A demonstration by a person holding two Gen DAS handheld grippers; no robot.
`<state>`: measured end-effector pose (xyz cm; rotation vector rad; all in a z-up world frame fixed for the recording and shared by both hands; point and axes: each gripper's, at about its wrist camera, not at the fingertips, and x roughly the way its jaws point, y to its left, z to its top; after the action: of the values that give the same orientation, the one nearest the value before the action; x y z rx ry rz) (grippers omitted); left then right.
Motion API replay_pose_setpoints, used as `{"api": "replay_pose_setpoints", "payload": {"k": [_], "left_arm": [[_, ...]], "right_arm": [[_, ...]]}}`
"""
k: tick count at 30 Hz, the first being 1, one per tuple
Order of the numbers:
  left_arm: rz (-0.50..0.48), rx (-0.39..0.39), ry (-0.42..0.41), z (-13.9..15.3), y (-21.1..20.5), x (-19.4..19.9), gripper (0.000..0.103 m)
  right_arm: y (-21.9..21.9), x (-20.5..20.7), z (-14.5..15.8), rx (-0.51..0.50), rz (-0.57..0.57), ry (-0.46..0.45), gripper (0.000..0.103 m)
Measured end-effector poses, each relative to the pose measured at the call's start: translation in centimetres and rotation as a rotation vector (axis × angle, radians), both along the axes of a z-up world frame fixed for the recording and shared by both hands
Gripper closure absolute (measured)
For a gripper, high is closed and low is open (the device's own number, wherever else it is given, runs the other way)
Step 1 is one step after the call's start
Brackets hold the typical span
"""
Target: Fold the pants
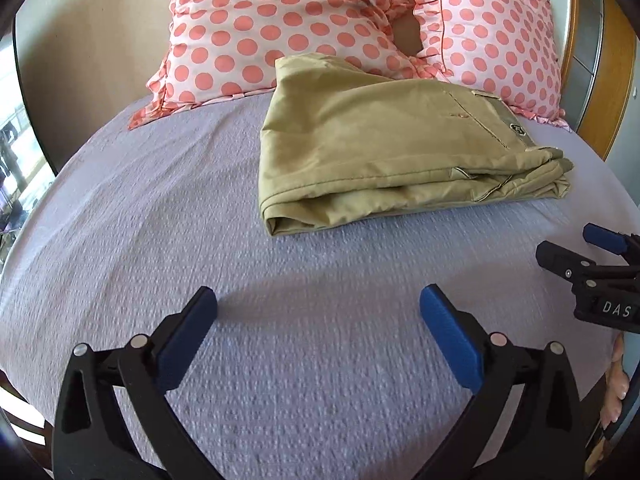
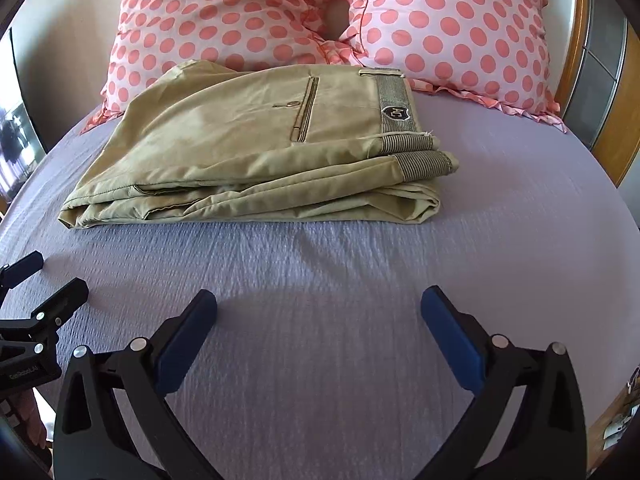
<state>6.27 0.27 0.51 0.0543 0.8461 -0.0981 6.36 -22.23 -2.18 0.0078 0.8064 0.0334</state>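
Note:
Khaki pants (image 1: 384, 148) lie folded into a compact stack on the lilac bedspread (image 1: 200, 240), near the pillows; they also show in the right wrist view (image 2: 256, 152), waistband with a dark badge at the right. My left gripper (image 1: 318, 300) is open and empty, hovering above the bedspread well in front of the pants. My right gripper (image 2: 318, 304) is open and empty too, in front of the pants. Each gripper shows at the edge of the other's view, the right one (image 1: 580, 248) and the left one (image 2: 44, 276).
Two pink pillows with coral dots (image 2: 224, 12) (image 2: 452, 24) lean against the headboard behind the pants. A wooden frame (image 2: 616, 128) stands at the right. A window (image 1: 16, 140) is at the left. Bedspread (image 2: 320, 264) lies between grippers and pants.

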Motion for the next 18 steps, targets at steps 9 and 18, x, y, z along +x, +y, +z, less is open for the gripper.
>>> {"api": "replay_pose_setpoints", "payload": {"k": [9,18], "left_arm": [[0.007,0.001,-0.006,0.03,0.07,0.10,0.002],[0.007,0.001,-0.006,0.01,0.08,0.12,0.002]], "right_arm": [[-0.08,-0.02,0.01,0.001,-0.005,-0.006,0.001],[-0.09,-0.04,-0.01,0.001,-0.004,-0.006,0.001]]}}
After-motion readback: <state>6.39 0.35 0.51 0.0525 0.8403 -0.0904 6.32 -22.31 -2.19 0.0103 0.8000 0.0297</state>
